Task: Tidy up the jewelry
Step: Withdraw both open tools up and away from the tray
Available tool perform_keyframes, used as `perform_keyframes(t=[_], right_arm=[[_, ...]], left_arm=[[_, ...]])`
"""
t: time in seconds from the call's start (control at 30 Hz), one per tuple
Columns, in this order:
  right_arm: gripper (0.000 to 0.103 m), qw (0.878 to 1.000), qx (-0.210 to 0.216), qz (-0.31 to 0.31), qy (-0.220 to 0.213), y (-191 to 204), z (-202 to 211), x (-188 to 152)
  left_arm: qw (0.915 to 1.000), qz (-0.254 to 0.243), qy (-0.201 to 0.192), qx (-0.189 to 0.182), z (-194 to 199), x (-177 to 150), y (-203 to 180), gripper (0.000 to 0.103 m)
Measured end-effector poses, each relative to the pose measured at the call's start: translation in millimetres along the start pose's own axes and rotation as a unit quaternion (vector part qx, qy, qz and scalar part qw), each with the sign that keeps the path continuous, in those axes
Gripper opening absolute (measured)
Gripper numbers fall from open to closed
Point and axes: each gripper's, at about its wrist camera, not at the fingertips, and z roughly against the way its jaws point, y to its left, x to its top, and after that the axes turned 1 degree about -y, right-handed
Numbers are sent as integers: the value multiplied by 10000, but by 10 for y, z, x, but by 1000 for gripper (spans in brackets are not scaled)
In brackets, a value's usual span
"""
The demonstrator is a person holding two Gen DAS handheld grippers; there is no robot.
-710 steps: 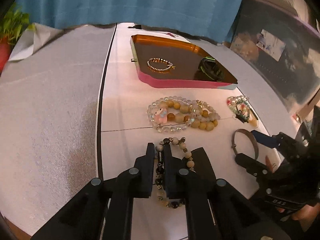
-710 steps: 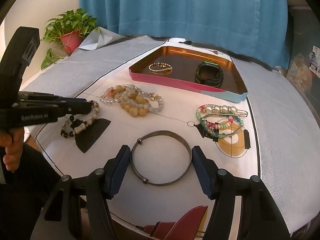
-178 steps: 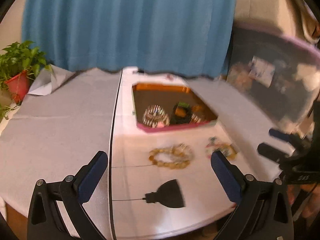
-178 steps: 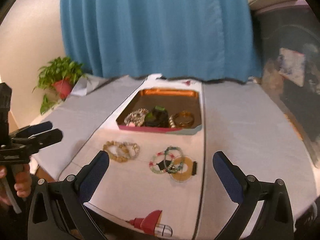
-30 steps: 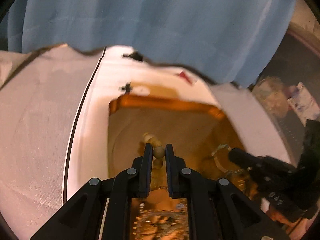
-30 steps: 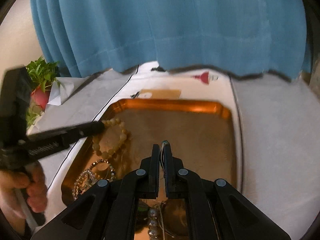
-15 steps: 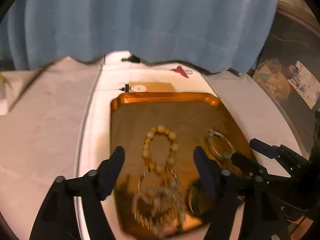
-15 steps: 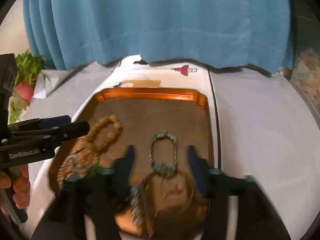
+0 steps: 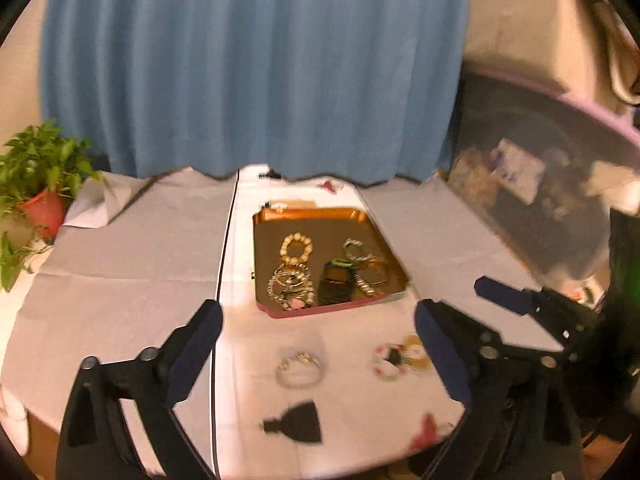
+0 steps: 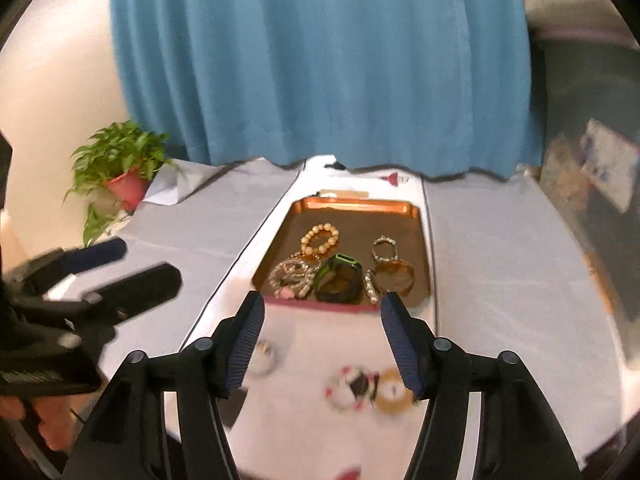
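Note:
The copper tray [image 9: 364,216] [image 10: 416,216] with a pink front edge sits mid-table and holds several pieces: a tan bead bracelet [image 9: 297,247] [image 10: 320,239], a small teal bracelet [image 9: 354,249] [image 10: 385,249], a black-and-green watch [image 9: 337,278] [image 10: 339,278], a clear bead cluster [image 9: 290,290] and an amber bangle [image 10: 394,276]. On the table in front lie a clear bead bracelet [image 9: 300,368] [image 10: 264,356] and a pink-and-white bracelet [image 9: 390,360] [image 10: 352,390]. My left gripper [image 9: 318,348] is open and empty, pulled back from the tray. My right gripper [image 10: 322,340] is open and empty too.
A potted plant [image 9: 38,184] [image 10: 120,168] stands at the far left by a blue curtain. A black printed shape [image 9: 298,426] and a gold disc [image 10: 394,394] mark the white mat. A dark cluttered unit [image 9: 540,200] is on the right. The table's front edge is close.
Both grippers opened, dropped the tan bead bracelet and the teal bracelet into the tray, then pulled back and up towards the table's front.

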Motion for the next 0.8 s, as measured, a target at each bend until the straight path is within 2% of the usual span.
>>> perform_keyframes(t=[0.1, 0.23, 0.43, 0.57, 0.63, 0.8], right_arm=[[66, 9996, -222, 40, -188, 135, 480, -115], [66, 9989, -215, -44, -418, 260, 1023, -249], [66, 9948, -461, -117, -896, 387, 1731, -361], [66, 9940, -465, -112, -981, 410, 1910, -396], [66, 9960, -237, -178, -847, 394, 1912, -420], [66, 9964, -260, -88, -806, 367, 1806, -487]], left_arm=[[9990, -308, -315, 18, 436, -71, -213, 101], [9960, -647, -617, 66, 904, -189, -470, 103], [9972, -270, -637, -291, 1345, -292, -577, 102], [9973, -143, -682, -221, 1468, -356, -613, 103], [9975, -154, -668, -158, 1448, -380, -617, 103], [9976, -134, -658, -194, 1304, -454, -516, 103]])
